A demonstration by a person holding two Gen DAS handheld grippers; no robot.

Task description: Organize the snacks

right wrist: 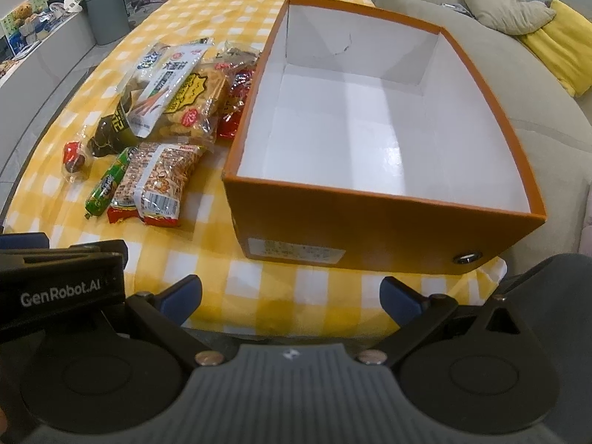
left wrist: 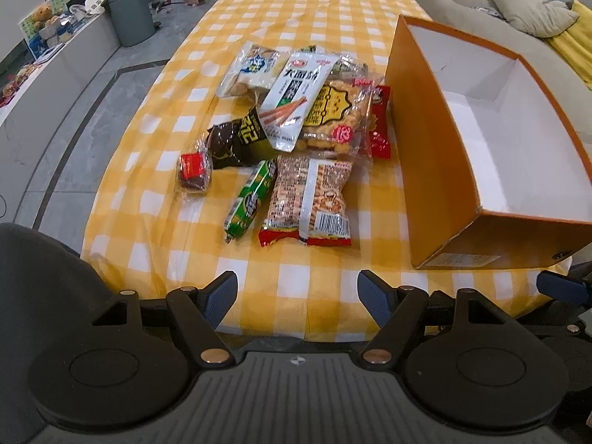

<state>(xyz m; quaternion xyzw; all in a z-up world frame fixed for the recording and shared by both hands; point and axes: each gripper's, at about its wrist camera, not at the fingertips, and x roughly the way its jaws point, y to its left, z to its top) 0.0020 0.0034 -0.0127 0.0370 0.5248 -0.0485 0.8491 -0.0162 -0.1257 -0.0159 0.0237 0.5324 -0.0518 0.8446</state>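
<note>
- Progress: nothing is packed yet, by my reading. The orange box (right wrist: pixel 384 222) shows only a bare white floor, and every snack lies outside it on the checked tablecloth (left wrist: pixel 296 288). All of the sorting is left for you.
- Orange box: rigid card, matte orange outside, glossy white inside, open top, 1 metal eyelet on the near wall. It sits on the right side of the table, just beside the snack pile.
- Snack pile (left wrist: pixel 296 122): roughly 9 packets, overlapping in the middle, all crinkly film.
- Clear bag of golden crackers (left wrist: pixel 333 114): puffy, partly under the white stick-snack pouch (left wrist: pixel 296 92).
- Red-ended peanut packet (left wrist: pixel 310 199): flat, barcode side up, nearest to you.
- Green sausage stick (left wrist: pixel 251 199): firm tube, touching the peanut packet's left edge.
- Black packet (left wrist: pixel 236 140) and small red-and-brown sweet (left wrist: pixel 192 174): left fringe, loose.
- Left gripper (left wrist: pixel 296 296): fingers spread wide, holding nothing, at the table's near edge.
- Right gripper (right wrist: pixel 292 296): fingers likewise wide apart, nothing between them, facing the box.
</note>
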